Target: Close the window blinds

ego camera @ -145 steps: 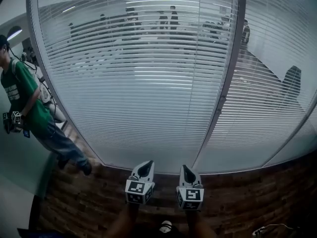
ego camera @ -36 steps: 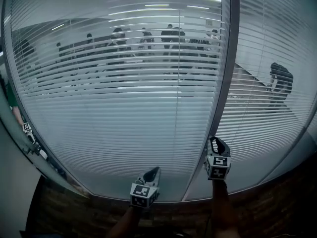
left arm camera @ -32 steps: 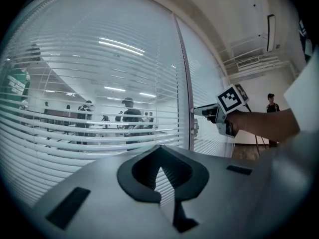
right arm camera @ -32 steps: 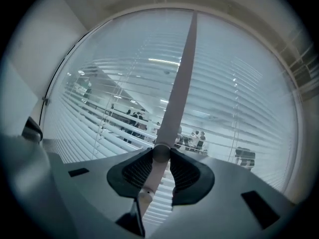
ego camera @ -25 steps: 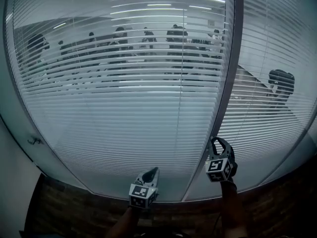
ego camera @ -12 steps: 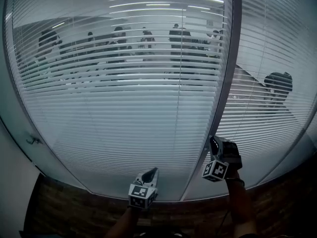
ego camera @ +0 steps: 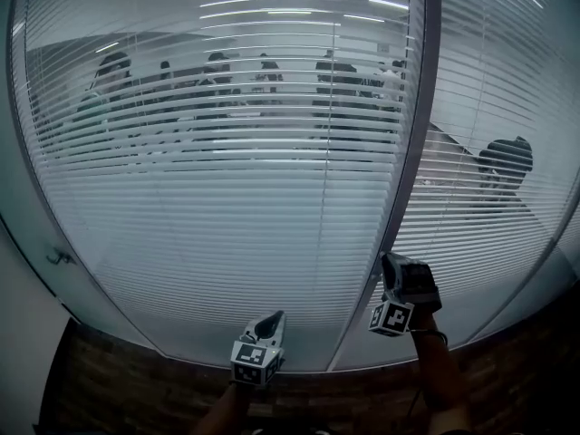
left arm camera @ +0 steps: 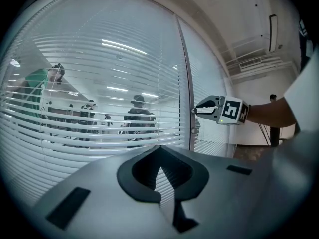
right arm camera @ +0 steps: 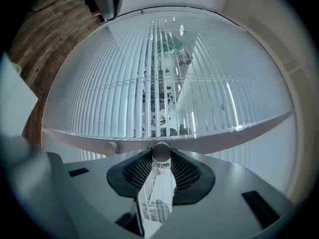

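Note:
White horizontal blinds (ego camera: 227,207) hang behind the glass, their slats part open, so people show through the upper half. A dark upright frame (ego camera: 413,152) splits the window. My right gripper (ego camera: 388,263) is raised at that frame. In the right gripper view a small round knob (right arm camera: 160,152) on the frame sits between the fingertips of this gripper (right arm camera: 160,157). The pads touch the knob on both sides while the jaws ease open slightly. My left gripper (ego camera: 270,318) hangs low near the window's bottom edge, shut on nothing, and its tips (left arm camera: 159,156) meet.
A second blind panel (ego camera: 494,198) lies right of the frame. Another small knob (right arm camera: 110,147) sits on the frame beside the held one. Brick-patterned floor (ego camera: 127,388) runs along the window's foot. A handle (ego camera: 62,257) sticks out at the left. Several people stand beyond the glass.
My right gripper rose from beside the left one to the frame, then rolled about its own axis, so its marker cube now tilts. The left gripper stayed low.

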Action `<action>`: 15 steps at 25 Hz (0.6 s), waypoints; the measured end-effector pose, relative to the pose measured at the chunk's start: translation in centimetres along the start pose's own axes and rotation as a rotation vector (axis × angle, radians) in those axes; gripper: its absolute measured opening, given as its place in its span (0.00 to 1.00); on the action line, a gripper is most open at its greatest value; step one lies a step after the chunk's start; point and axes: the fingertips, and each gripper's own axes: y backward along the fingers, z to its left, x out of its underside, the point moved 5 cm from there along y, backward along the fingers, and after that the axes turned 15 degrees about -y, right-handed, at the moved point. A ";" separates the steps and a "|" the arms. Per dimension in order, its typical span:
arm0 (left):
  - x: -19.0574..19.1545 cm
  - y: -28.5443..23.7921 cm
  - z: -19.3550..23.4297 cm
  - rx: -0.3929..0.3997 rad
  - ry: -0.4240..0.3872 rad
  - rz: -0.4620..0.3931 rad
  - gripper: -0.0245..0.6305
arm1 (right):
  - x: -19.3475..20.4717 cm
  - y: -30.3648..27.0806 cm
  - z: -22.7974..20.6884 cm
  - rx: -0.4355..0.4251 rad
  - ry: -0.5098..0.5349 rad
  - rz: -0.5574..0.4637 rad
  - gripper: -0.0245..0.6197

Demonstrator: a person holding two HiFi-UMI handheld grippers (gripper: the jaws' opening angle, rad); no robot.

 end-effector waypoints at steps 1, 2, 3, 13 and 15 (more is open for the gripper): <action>-0.1 0.1 -0.1 -0.002 0.004 -0.004 0.03 | 0.1 0.2 -0.1 0.006 -0.051 0.000 0.22; -0.1 0.0 -0.2 -0.002 0.006 -0.006 0.03 | 0.3 0.3 -0.3 0.008 -0.130 0.001 0.22; 0.0 -0.2 -0.2 0.000 0.005 -0.007 0.03 | 0.5 0.3 -0.5 0.003 -0.242 0.000 0.22; 0.0 -0.4 -0.7 0.018 -0.012 0.002 0.03 | 1.8 0.4 -0.9 -0.137 -1.416 -0.084 0.22; 0.0 -0.2 -0.5 0.013 -0.012 0.011 0.03 | 1.8 0.3 -1.3 -0.138 -1.474 -0.069 0.22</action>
